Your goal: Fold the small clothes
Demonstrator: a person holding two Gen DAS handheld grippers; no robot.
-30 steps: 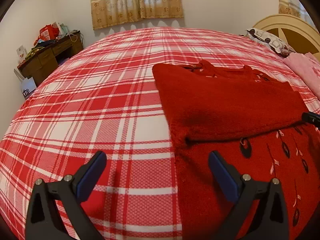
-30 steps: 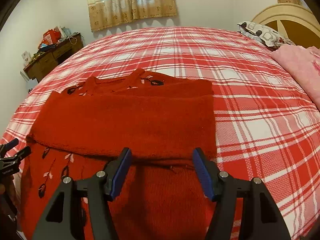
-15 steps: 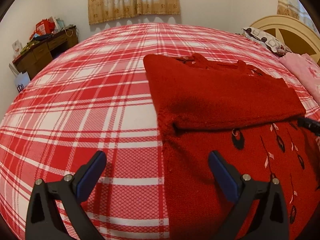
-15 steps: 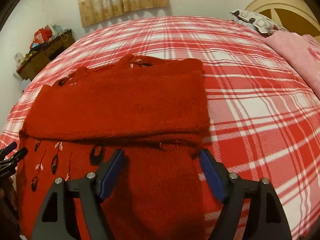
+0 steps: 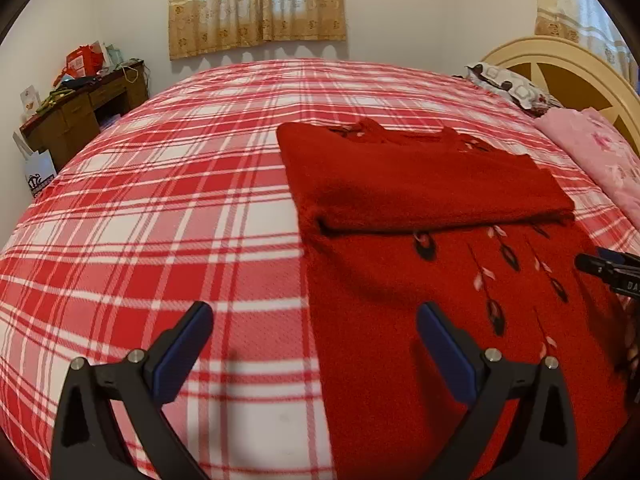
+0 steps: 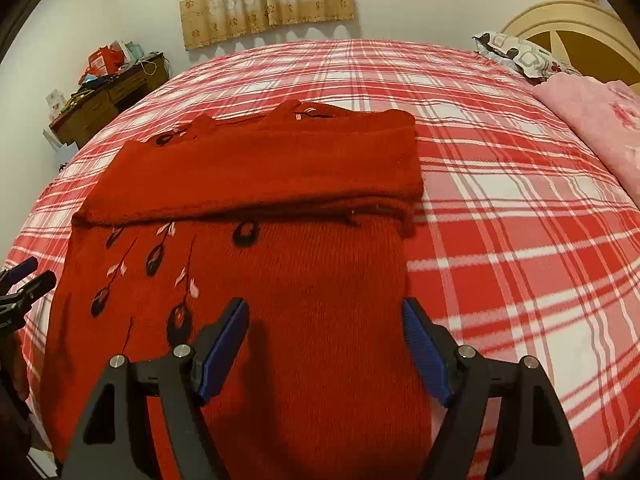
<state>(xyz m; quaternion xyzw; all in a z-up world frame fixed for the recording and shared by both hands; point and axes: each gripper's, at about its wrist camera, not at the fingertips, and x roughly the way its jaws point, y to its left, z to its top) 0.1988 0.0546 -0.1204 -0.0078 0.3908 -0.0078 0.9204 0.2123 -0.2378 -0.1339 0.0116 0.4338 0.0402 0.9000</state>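
**Both tools pulled back from the fold**

Your left tool [image 5: 312,344] and right tool [image 6: 324,344] now hang wide and empty nearer the hem; the right one has spread since releasing. The red sweater [image 6: 256,280] lies on the bed [image 5: 160,220], sleeves folded across. Hem fold likely comes next.

Left gripper [image 5: 314,330]: two black plastic arms w/ triangular cut-outs, dark blue ribbed pads on the inner faces of the jaws, two silver round screw heads per arm — one nearer the pad, one farther back. Right gripper [image 6: 324,330]: same build, black frame, brighter blue ribbed pads, silver screws in the same spots. Seen from the left gripper's camera, the right one's black tip shows part of a white marking, unreadable.
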